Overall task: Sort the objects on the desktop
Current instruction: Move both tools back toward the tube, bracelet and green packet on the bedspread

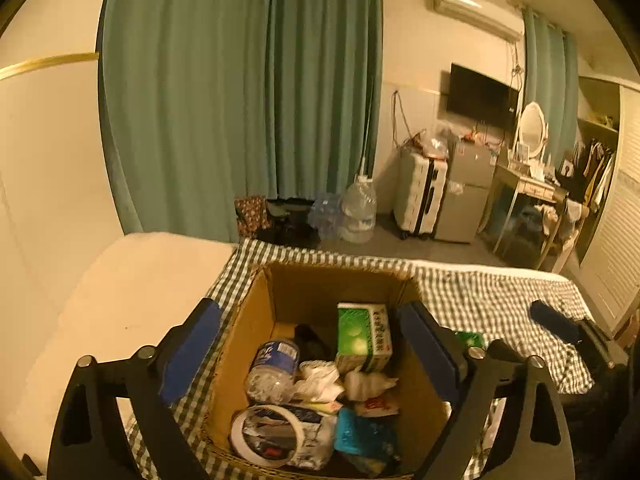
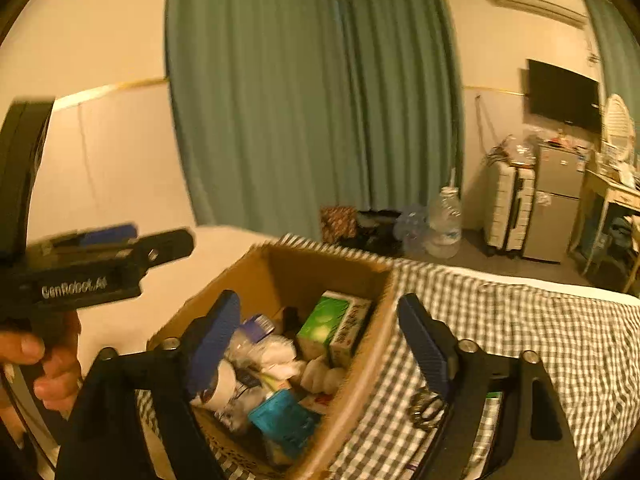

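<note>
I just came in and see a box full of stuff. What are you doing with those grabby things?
A person is tidying odds and ends into a cardboard box on a checked cloth. Both claws are open and empty, the left claw above the box, the right claw over its rim. Inside lie a green carton, a plastic bottle, a tape roll and crumpled tissues.

**Room: dim, warm light**

You've got teal curtains (image 1: 240,92) on cream walls (image 1: 48,140), AC unit (image 1: 476,10) above a wall TV (image 1: 482,94). White suitcase (image 1: 420,196), grey mini fridge (image 1: 468,192), vanity table with oval mirror (image 1: 532,128) along the far wall; grey floor (image 1: 400,246).
</note>
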A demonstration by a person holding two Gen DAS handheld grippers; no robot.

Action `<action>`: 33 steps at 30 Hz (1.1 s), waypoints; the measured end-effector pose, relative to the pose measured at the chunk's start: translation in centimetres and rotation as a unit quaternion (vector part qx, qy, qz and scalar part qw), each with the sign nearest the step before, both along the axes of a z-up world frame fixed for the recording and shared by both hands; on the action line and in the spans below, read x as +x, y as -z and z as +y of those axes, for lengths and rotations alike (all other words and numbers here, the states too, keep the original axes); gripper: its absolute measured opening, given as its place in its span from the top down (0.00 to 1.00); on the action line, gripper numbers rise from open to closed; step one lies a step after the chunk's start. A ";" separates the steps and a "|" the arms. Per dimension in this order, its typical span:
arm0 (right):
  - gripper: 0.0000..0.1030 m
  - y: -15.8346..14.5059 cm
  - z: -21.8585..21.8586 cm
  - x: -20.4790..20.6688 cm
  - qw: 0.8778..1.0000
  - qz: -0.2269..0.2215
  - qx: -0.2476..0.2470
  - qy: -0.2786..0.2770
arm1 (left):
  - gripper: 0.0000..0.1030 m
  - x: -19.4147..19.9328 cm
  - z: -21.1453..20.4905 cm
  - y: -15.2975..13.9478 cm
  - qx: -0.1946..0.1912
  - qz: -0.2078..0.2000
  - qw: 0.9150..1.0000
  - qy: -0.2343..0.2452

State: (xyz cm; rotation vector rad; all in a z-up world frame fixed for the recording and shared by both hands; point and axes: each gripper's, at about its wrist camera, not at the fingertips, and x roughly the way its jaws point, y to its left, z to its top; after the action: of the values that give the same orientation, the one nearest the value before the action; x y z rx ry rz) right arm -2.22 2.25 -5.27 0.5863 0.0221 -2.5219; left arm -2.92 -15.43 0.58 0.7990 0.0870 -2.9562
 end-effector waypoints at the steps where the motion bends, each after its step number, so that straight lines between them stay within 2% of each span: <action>1: 0.11 -0.6 1.0 0.2 1.000 0.005 -0.006 0.009 | 0.02 0.2 0.4 -0.3 -0.004 0.006 1.000 0.001; 3: 0.08 -1.8 2.9 0.7 0.999 0.016 -0.016 0.027 | 0.00 0.5 1.5 -0.8 -0.012 0.017 1.000 -0.002; 7: 0.00 -4.0 7.0 1.2 0.997 0.026 -0.040 0.067 | 0.00 0.8 3.1 -1.3 0.004 0.027 1.000 0.014; 10: 0.00 -5.5 10.3 1.5 0.993 0.033 -0.053 0.100 | 0.00 1.0 4.8 -1.6 0.005 0.033 0.999 0.029; 18: 0.00 -7.0 15.4 2.9 0.989 0.041 -0.018 0.142 | 0.00 1.1 10.3 -0.6 -0.024 0.029 0.998 0.054; 23: 0.01 -5.9 17.0 4.5 0.988 0.045 0.033 0.142 | 0.00 0.4 13.8 1.4 -0.045 0.007 0.996 0.073; 27: 0.01 -4.4 18.2 4.6 0.987 0.030 0.060 0.145 | 0.00 0.0 16.3 2.8 -0.064 0.000 0.995 0.083; 30: 0.01 -2.6 20.7 4.2 0.986 -0.008 0.046 0.157 | 0.00 -0.5 18.1 4.8 -0.065 -0.022 0.992 0.102; 33: 0.01 -0.3 22.6 2.5 0.983 -0.067 0.035 0.168 | 0.00 -0.8 19.6 7.2 -0.088 -0.038 0.988 0.123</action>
State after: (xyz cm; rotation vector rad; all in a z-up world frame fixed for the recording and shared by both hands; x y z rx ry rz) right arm 0.33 24.87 -5.02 0.8495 -0.0417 -2.8079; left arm -3.70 4.22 -6.58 0.9584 -0.2936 -3.0946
